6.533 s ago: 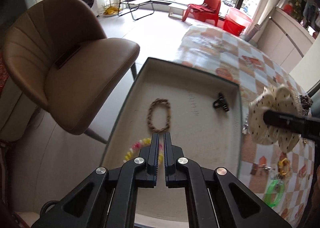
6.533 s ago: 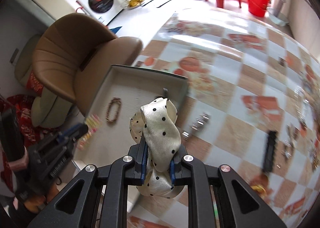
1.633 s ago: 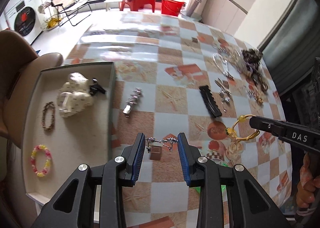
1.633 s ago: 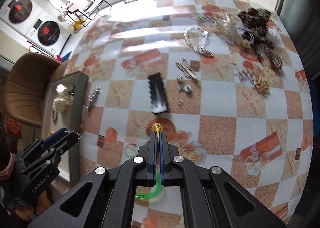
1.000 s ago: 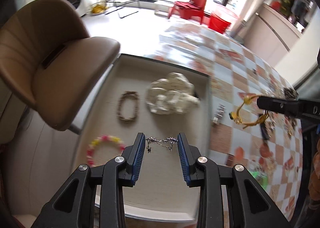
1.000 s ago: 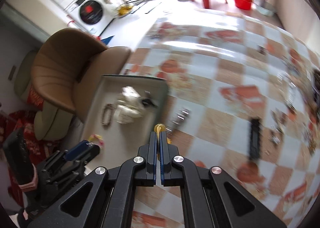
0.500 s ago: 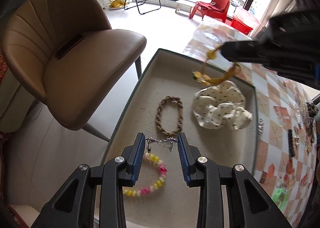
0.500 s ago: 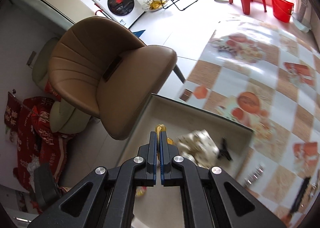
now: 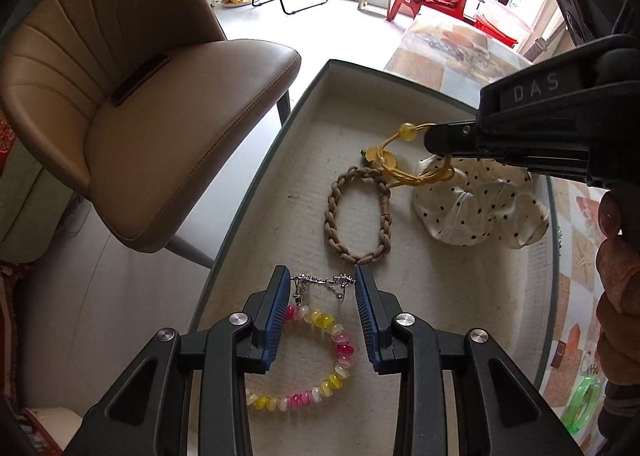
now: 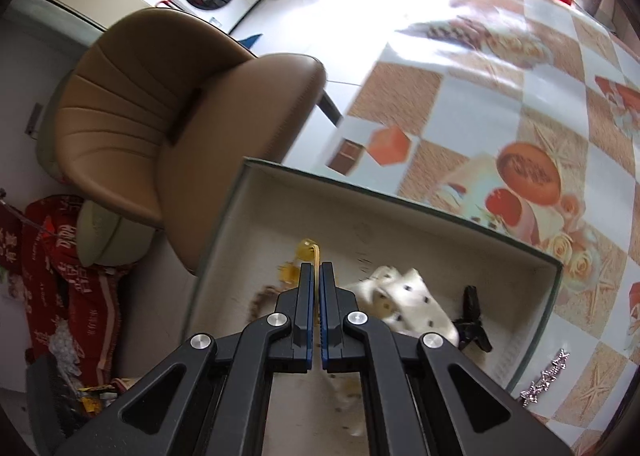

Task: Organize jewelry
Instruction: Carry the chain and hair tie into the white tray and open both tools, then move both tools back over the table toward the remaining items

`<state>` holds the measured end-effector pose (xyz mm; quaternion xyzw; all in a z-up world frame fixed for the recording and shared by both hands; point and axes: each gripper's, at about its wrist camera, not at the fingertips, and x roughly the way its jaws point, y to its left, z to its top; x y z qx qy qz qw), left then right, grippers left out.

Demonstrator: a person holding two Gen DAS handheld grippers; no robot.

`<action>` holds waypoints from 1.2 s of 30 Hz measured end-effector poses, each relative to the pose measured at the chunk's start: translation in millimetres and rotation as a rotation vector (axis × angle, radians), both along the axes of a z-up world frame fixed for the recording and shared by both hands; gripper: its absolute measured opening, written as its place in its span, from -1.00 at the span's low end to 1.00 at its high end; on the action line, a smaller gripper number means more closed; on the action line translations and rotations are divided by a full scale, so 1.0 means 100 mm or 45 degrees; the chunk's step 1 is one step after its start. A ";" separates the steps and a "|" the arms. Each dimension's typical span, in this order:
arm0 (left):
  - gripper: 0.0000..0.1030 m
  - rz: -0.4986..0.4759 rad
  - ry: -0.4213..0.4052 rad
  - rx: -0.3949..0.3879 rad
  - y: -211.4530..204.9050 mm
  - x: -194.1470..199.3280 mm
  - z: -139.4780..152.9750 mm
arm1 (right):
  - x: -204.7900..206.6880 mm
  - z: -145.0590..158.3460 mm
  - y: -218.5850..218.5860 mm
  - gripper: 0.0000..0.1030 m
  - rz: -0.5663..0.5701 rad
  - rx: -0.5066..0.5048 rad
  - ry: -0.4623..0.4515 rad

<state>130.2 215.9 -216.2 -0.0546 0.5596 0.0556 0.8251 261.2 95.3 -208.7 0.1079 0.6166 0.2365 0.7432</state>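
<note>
Tray holds the sorted pieces, so you bring both loads over it. Your left gripper clamps the silver chain taut between its pads, above the beaded bracelet. Your right gripper pinches the yellow cord bracelet fully closed, beside the polka-dot scrunchie, ready for release.

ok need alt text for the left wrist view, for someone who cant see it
The left gripper holds a small silver chain piece above a beige tray containing a pink-and-yellow bead bracelet, a braided tan band and a polka-dot cream scrunchie. The right gripper carries a yellow cord bracelet over the tray.
</note>
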 end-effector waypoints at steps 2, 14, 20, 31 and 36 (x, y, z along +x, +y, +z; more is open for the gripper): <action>-0.28 0.000 0.003 0.017 -0.02 0.00 -0.02 | 0.01 -0.04 -0.05 -0.95 -0.004 -0.014 0.010; 0.43 0.005 -0.028 0.077 -0.15 0.01 0.08 | 0.04 -0.09 -0.15 -0.79 -0.010 -0.003 0.052; 0.44 -0.002 0.003 0.078 -0.19 0.05 0.10 | 0.02 0.06 -0.22 -0.22 -0.035 0.057 0.026; 1.00 -0.015 -0.013 0.142 -0.25 -0.06 0.23 | -0.07 0.49 -0.51 0.14 -0.078 0.165 -0.050; 1.00 -0.033 -0.030 0.152 -0.31 -0.10 0.38 | -0.19 0.65 -0.77 0.37 -0.135 0.206 -0.077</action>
